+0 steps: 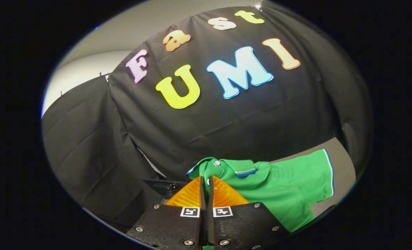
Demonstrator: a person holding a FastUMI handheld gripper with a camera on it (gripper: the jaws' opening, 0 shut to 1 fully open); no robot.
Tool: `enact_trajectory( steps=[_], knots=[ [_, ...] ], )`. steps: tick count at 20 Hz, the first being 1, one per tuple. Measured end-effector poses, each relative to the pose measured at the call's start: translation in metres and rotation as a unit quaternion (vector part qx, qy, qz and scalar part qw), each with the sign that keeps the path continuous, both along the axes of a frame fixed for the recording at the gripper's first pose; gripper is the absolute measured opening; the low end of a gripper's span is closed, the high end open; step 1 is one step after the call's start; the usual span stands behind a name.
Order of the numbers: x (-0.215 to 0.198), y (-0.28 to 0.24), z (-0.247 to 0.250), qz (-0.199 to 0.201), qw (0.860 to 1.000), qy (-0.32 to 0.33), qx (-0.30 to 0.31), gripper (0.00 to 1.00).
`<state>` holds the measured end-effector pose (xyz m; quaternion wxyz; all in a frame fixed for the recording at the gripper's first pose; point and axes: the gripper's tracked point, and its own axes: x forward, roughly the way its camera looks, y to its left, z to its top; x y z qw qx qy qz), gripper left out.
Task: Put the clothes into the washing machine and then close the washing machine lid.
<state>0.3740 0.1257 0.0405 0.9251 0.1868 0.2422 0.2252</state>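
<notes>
A green polo shirt [286,187] with a blue-and-white trimmed collar and sleeve hangs spread out just ahead of and to the right of my fingers. My gripper [206,178] is shut, its two fingers pressed together on the shirt's fabric just below the collar. A sliver of green shows in the narrow gap between them. The collar button sits right beyond the fingertips. The shirt's lower part is hidden behind the gripper body.
A dark, flat-edged object [164,185] pokes out just left of the fingers; I cannot tell what it is. A grey surface [343,163] shows behind the shirt's sleeve on the right. Black cloth walls [88,146] close in ahead and on the left.
</notes>
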Motion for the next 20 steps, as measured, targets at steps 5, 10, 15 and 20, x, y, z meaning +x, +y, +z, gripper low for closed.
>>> enact_trajectory(
  steps=[5, 10, 15, 20],
  knots=[
    [-0.015, 0.071, 0.016, 0.034, 0.999, -0.017, 0.01, 0.0],
    [-0.032, 0.141, 0.017, 0.076, 0.997, -0.02, 0.017, 0.0],
    [-0.05, 0.203, 0.018, 0.115, 0.993, -0.023, 0.017, 0.0],
    [-0.064, 0.259, 0.015, 0.149, 0.988, -0.027, 0.015, 0.0]
  ],
)
